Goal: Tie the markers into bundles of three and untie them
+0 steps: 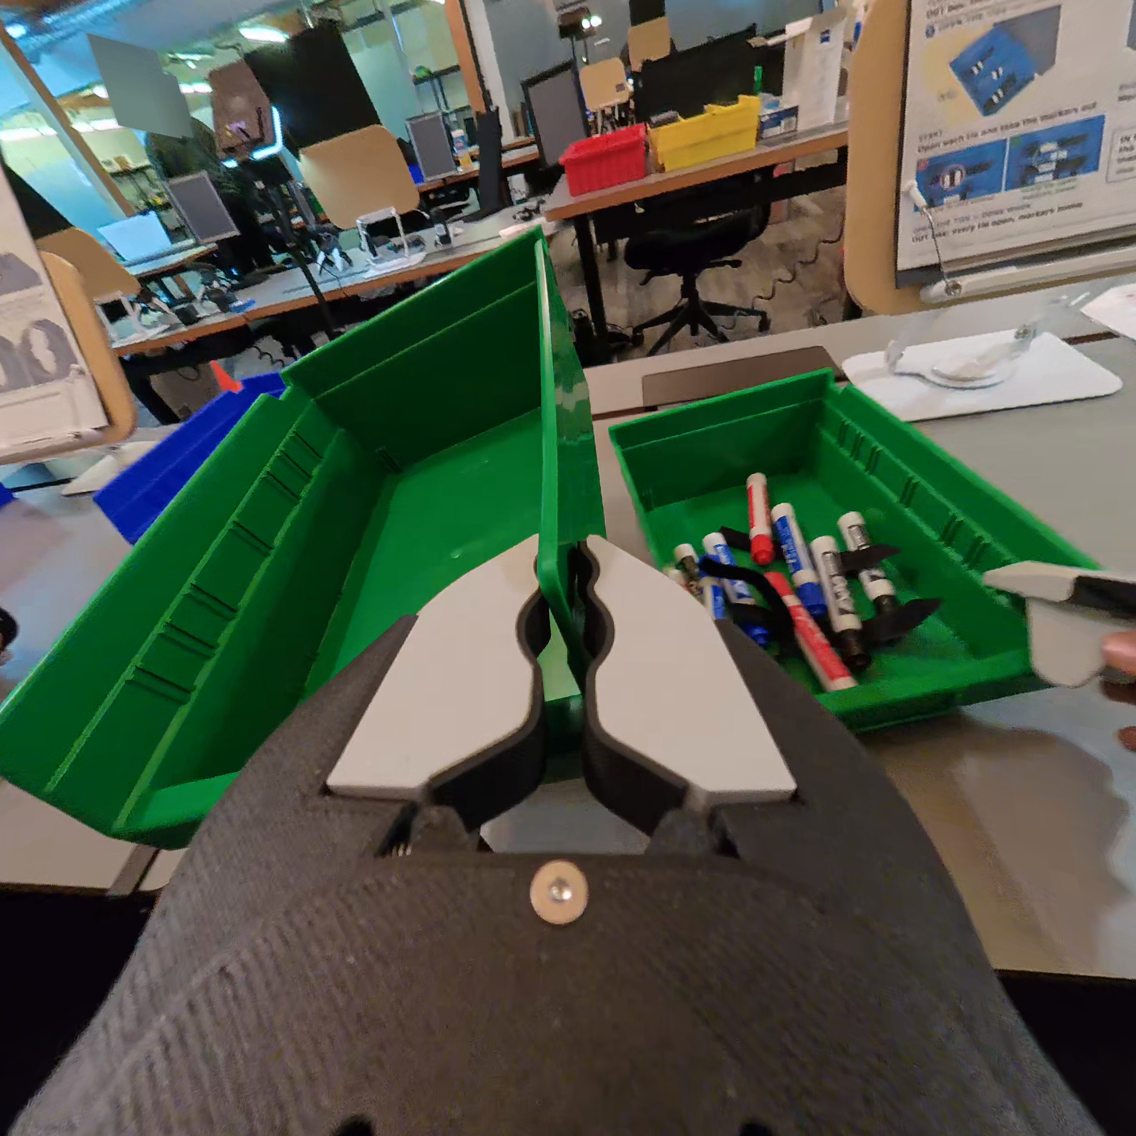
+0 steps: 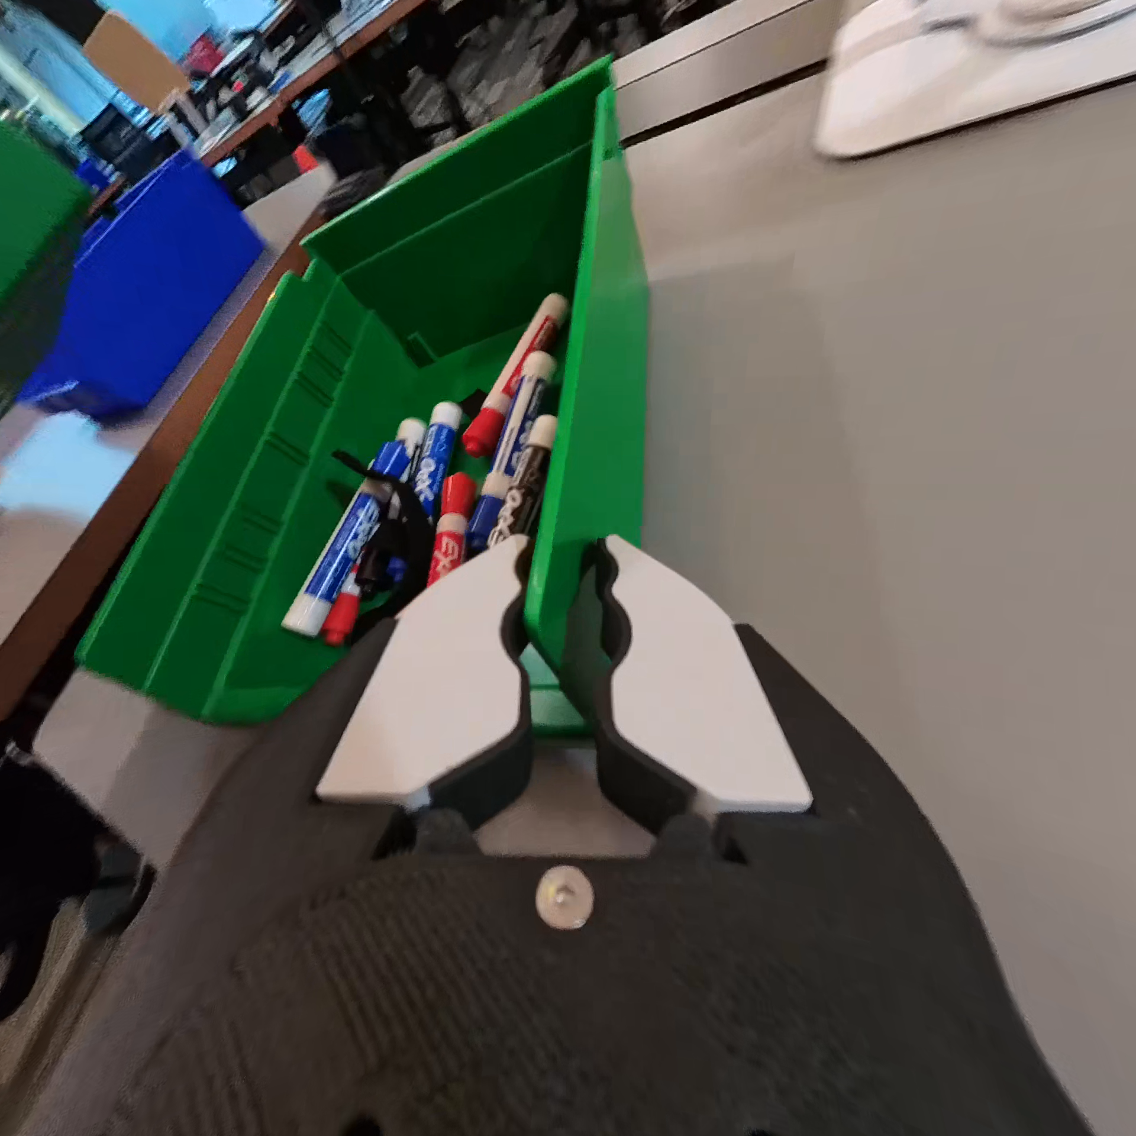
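My left gripper [image 1: 558, 553] is shut on the right side wall of an empty green bin [image 1: 430, 492], which looks tilted up. To its right a second green bin [image 1: 922, 694] holds several red, blue and black markers [image 1: 793, 590] and black straps. My right gripper [image 2: 556, 547] is shut on the right wall of that bin [image 2: 608, 393], near its front corner, with the markers [image 2: 430, 492] just left of its fingers. The right gripper also shows in the left wrist view [image 1: 1057, 608] at that bin's right front corner, with fingertips of a hand beside it.
A blue bin [image 1: 178, 455] stands left of the empty bin, and also shows in the right wrist view [image 2: 141, 307]. A white stand base [image 1: 983, 369] and a printed sheet on a board [image 1: 1014, 123] are at the back right. Desks, chairs, red and yellow bins lie beyond the grey table [image 2: 891, 430].
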Motion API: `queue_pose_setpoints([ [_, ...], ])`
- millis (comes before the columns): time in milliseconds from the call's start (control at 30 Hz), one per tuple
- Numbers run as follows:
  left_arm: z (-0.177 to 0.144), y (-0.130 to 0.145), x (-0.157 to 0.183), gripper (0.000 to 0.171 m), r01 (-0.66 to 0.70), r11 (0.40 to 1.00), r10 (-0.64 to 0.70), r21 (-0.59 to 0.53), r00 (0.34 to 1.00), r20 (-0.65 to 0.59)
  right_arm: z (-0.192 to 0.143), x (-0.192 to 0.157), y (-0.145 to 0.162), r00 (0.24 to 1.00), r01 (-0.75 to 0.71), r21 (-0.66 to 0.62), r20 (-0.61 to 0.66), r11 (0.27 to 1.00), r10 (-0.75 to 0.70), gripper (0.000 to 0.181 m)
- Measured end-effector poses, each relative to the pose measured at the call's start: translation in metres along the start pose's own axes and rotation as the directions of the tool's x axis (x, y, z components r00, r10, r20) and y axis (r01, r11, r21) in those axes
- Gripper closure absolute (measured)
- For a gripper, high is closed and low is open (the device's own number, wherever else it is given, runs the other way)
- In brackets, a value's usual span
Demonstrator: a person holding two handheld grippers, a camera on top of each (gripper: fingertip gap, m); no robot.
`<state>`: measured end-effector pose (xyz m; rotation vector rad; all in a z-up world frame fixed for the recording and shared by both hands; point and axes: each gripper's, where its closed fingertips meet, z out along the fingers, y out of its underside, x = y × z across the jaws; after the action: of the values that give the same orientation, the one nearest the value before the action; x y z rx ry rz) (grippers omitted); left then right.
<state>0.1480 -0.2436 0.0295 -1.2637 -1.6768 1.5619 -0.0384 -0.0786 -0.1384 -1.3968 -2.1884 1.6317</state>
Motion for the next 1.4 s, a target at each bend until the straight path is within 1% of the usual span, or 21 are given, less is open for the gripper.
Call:
queue_pose_setpoints([
  [100,-0.011,-0.011,-0.014,0.168,0.043,0.999,-0.043,0.034,0.999,0.006,0.017,-0.044,0.012,0.995,0.007,-0.063,0.1,0.998,-0.001,0.154],
  [200,-0.021,-0.017,-0.022,0.168,0.067,0.997,-0.067,0.05,0.998,0.002,0.027,-0.071,0.018,0.99,0.072,-0.086,0.13,0.994,-0.061,0.15],
  [267,-0.025,-0.02,-0.025,0.167,0.07,0.996,-0.07,0.058,0.998,-0.002,0.026,-0.082,0.016,0.983,0.108,-0.076,0.158,0.991,-0.095,0.15],
  [333,-0.028,-0.022,-0.023,0.168,0.069,0.996,-0.068,0.063,0.998,-0.012,0.015,-0.088,0.008,0.976,0.118,-0.047,0.192,0.992,-0.107,0.148],
  [433,-0.03,-0.026,-0.012,0.168,0.052,0.997,-0.05,0.064,0.998,-0.042,-0.015,-0.087,-0.011,0.959,0.126,0.0,0.254,0.992,-0.122,0.143],
  [533,-0.033,-0.033,0.014,0.168,0.021,0.998,-0.014,0.063,0.995,-0.102,-0.058,-0.067,-0.026,0.94,0.16,0.041,0.298,0.986,-0.165,0.142],
  [567,-0.035,-0.036,0.027,0.169,0.004,0.998,0.004,0.063,0.992,-0.13,-0.074,-0.054,-0.03,0.938,0.171,0.056,0.298,0.984,-0.18,0.141],
  [633,-0.04,-0.043,0.058,0.169,-0.034,0.997,0.048,0.075,0.98,-0.194,-0.106,-0.017,-0.035,0.943,0.196,0.089,0.255,0.976,-0.213,0.142],
  [733,-0.051,-0.055,0.116,0.169,-0.069,0.991,0.101,0.112,0.944,-0.314,-0.153,0.057,-0.041,0.966,0.204,0.146,0.13,0.968,-0.223,0.143],
  [767,-0.055,-0.06,0.139,0.169,-0.067,0.99,0.107,0.122,0.927,-0.358,-0.169,0.085,-0.042,0.974,0.195,0.165,0.08,0.967,-0.21,0.145],
  [800,-0.059,-0.064,0.162,0.169,-0.059,0.99,0.105,0.127,0.91,-0.401,-0.185,0.112,-0.043,0.98,0.186,0.188,0.038,0.964,-0.197,0.151],
  [867,-0.063,-0.074,0.211,0.169,-0.05,0.989,0.112,0.141,0.871,-0.478,-0.207,0.164,-0.04,0.984,0.179,0.221,-0.052,0.959,-0.172,0.166],
  [933,-0.063,-0.075,0.264,0.168,-0.09,0.985,0.156,0.146,0.823,-0.545,-0.222,0.212,-0.03,0.984,0.141,0.175,-0.137,0.974,-0.118,0.168],
  [967,-0.061,-0.073,0.29,0.168,-0.109,0.983,0.174,0.147,0.798,-0.577,-0.229,0.229,-0.026,0.985,0.103,0.167,-0.155,0.981,-0.077,0.168],
  [1033,-0.053,-0.064,0.34,0.168,-0.117,0.984,0.176,0.133,0.752,-0.635,-0.244,0.246,-0.029,0.989,0.0,0.216,-0.141,0.976,0.032,0.168],
  [1100,-0.042,-0.049,0.386,0.168,-0.109,0.988,0.151,0.105,0.717,-0.68,-0.255,0.256,-0.034,0.987,-0.064,0.264,-0.125,0.962,0.1,0.167],
  [1200,-0.031,-0.02,0.442,0.167,-0.17,0.983,0.171,0.073,0.681,-0.712,-0.266,0.273,-0.039,0.974,-0.048,0.314,-0.194,0.948,0.113,0.17],
  [1300,-0.029,-0.006,0.478,0.168,-0.278,0.948,0.307,0.156,0.666,-0.68,-0.272,0.287,-0.044,0.962,-0.005,0.34,-0.254,0.94,0.097,0.17],
  [1333,-0.028,0.0,0.487,0.168,-0.314,0.936,0.333,0.157,0.652,-0.681,-0.271,0.291,-0.044,0.96,0.001,0.337,-0.265,0.942,0.094,0.169],
  [1400,-0.024,0.007,0.505,0.168,-0.341,0.923,0.364,0.176,0.637,-0.68,-0.268,0.297,-0.041,0.958,-0.011,0.323,-0.269,0.946,0.103,0.166],
])
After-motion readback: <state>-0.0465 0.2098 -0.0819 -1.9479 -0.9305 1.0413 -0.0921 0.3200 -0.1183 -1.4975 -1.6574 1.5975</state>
